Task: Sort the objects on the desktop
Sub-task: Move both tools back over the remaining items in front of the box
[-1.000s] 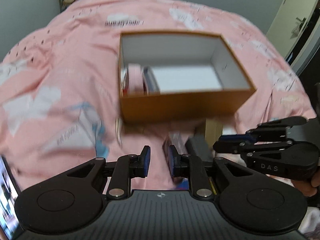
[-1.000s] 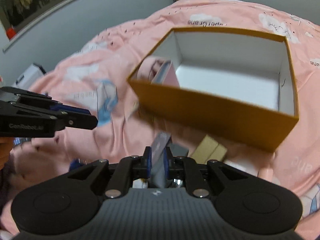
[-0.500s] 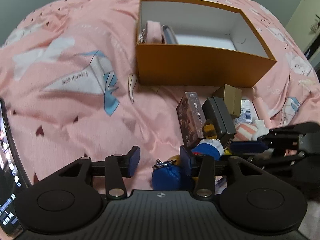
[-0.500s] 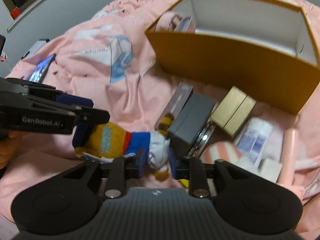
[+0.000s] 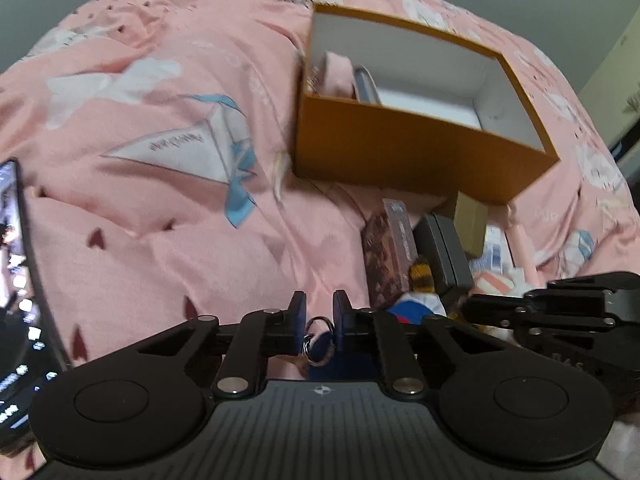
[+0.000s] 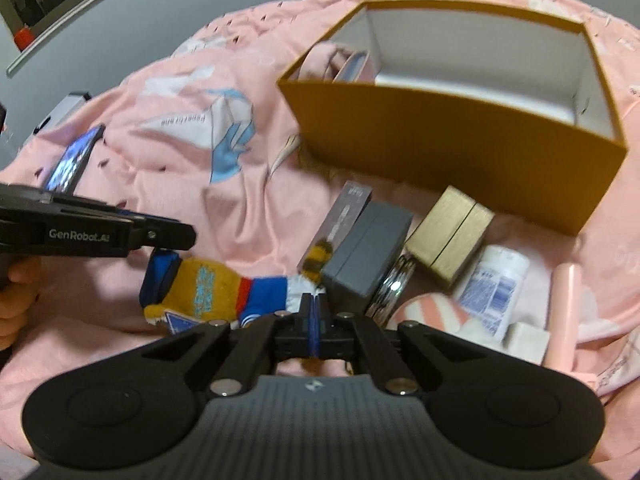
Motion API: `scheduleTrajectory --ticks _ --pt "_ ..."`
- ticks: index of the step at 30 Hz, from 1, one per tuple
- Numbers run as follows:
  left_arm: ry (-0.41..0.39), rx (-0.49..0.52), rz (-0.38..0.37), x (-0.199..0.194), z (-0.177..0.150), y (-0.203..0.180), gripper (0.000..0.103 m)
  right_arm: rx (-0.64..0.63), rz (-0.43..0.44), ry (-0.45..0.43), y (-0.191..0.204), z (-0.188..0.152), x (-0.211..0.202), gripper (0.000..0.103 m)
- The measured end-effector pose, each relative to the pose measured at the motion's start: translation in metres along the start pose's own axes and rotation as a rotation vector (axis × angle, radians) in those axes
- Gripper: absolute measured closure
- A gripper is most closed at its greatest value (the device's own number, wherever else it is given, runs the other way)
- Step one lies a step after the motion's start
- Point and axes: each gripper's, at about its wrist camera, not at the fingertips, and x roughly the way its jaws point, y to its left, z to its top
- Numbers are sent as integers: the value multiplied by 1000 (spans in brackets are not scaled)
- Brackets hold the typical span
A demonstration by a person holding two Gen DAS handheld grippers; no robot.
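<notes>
We've got the left gripper (image 5: 319, 326) pinching the plush toy's (image 6: 224, 288) blue keyring end, right gripper (image 6: 316, 320) pressed together at its white end. Toy lies on the bedspread (image 5: 160, 240) near the orange box's (image 6: 440, 148) front wall. Risk: thin grips slip on the lift.

Pink bedspread (image 6: 168, 184) w/ orange box (image 6: 440, 136), phone (image 6: 74, 158), plush toy (image 6: 216, 288), small boxes.

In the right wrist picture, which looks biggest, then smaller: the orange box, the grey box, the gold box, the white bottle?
1. orange box
2. grey box
3. gold box and white bottle: look alike, no ranking.
</notes>
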Motion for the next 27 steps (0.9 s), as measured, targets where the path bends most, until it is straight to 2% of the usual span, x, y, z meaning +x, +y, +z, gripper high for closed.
scheduleTrajectory --ticks 4,8,12,14,16,17,20,22,24,27 --pt "-41 -16 31 -16 7 5 90 25 -20 -26 -6 5 -7 103" --pt "-74 -27 -4 -39 11 10 90 47 -39 -50 -11 8 -15 103" --pt "-54 -21 -57 -48 7 10 89 74 -36 -77 -19 9 -22 103" --pt "-41 -10 -75 -45 4 7 86 96 -32 -71 -26 11 -22 102" --pt "-21 4 -91 -39 3 2 75 122 -25 -54 -31 15 -20 98" --pt "-10 13 -99 -36 2 -1 74 125 -16 -50 -32 16 -20 98" --pt "39 73 -120 -27 0 -13 64 101 9 -58 -29 16 -24 98" --pt "66 119 -112 -22 -3 -20 51 105 23 -30 -28 14 -20 96" --pt "53 187 -108 -23 -5 -29 50 115 25 -2 -29 11 -16 95" --pt "28 307 -132 -27 -7 -48 44 118 19 25 -31 8 -10 93"
